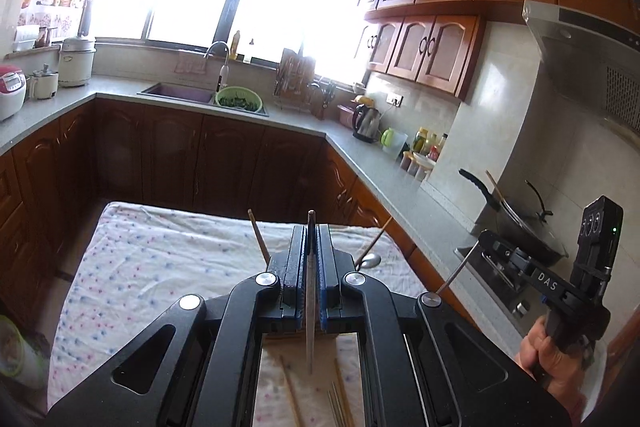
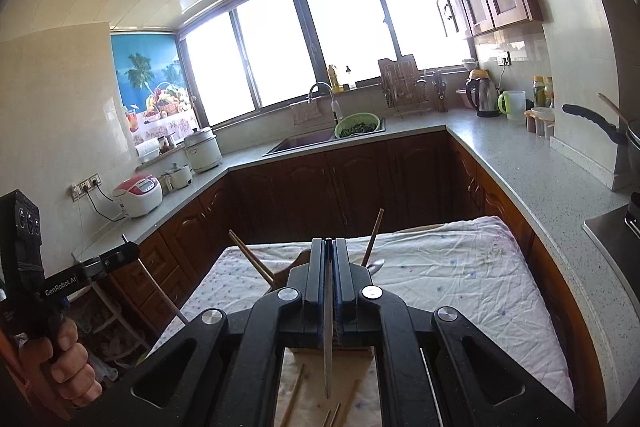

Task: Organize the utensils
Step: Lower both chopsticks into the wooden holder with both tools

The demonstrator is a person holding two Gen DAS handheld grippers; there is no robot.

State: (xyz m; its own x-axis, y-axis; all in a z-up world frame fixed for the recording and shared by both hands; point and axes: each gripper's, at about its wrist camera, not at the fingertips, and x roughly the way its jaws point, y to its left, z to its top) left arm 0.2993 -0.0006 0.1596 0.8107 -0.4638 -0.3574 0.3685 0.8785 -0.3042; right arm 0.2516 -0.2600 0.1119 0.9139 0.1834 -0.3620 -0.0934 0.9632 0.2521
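My left gripper point(image 1: 311, 227) is shut on a thin metal chopstick point(image 1: 310, 307), which runs back between the blue pads and ends in a point over the cloth. My right gripper point(image 2: 329, 241) is shut on a second metal chopstick point(image 2: 328, 339) in the same way. Each gripper shows in the other's view, held by a hand: the right gripper point(image 1: 486, 239) at the right, the left gripper point(image 2: 130, 249) at the left. Behind the fingers a wooden holder point(image 2: 332, 349) carries wooden chopsticks point(image 1: 258, 237) and a spoon point(image 1: 370, 261). Loose chopsticks point(image 1: 292, 391) lie on the cloth below.
The table wears a white cloth with small flowers point(image 1: 160, 267). Dark wooden cabinets and a grey counter point(image 2: 520, 163) ring the room, with a sink and green colander point(image 2: 356, 127) at the back. A stove with a wok point(image 1: 516, 223) stands to the right.
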